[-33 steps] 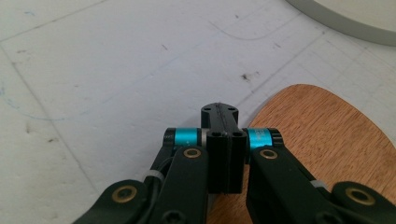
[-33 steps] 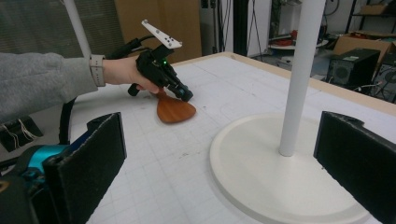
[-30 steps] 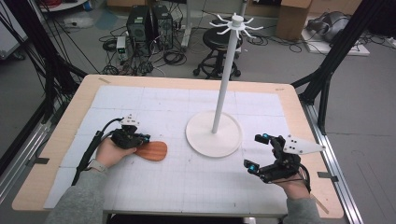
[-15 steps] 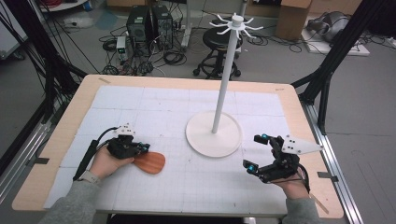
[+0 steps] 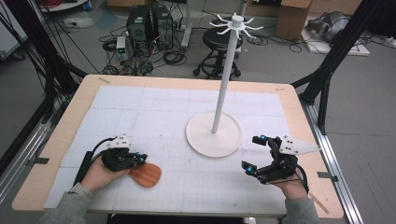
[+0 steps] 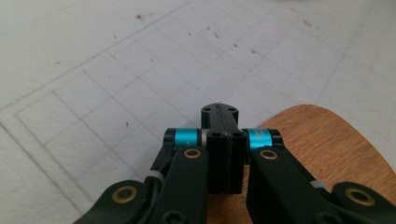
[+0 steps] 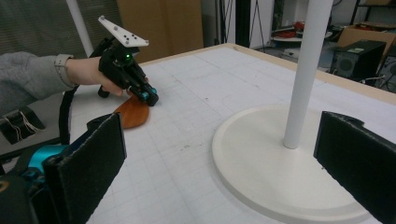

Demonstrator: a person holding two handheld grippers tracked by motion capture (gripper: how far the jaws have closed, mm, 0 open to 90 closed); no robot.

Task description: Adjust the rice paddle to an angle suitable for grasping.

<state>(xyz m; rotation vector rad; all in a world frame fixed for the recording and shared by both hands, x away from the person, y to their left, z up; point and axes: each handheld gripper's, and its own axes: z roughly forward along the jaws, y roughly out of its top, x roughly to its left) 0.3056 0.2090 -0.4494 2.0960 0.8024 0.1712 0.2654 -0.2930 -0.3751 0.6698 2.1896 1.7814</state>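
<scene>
A flat reddish-brown wooden paddle [image 5: 147, 176] lies low over the white gridded mat at the front left. My left gripper [image 5: 140, 159] sits on its near edge with the jaws pressed together; in the left gripper view the gripper [image 6: 219, 112] hides the contact itself and the paddle [image 6: 327, 140] spreads out below and to the right. My right gripper [image 5: 253, 153] is at the front right, wide open and holding nothing. In the right gripper view its jaws [image 7: 224, 156] frame the white stand's round base [image 7: 261, 168], with the left gripper [image 7: 148, 97] and paddle [image 7: 133, 114] farther off.
A tall white stand [image 5: 226, 79] rises from a round base [image 5: 214, 140] at the mat's middle, topped by a ring of hooks [image 5: 237, 23]. The table's wooden rim [image 5: 56, 140] borders the mat. Cables, computer cases and a stool stand on the floor beyond.
My left gripper has drawn back toward the front edge of the table, and the wooden paddle has come along with it. The right gripper has stayed put and open.
</scene>
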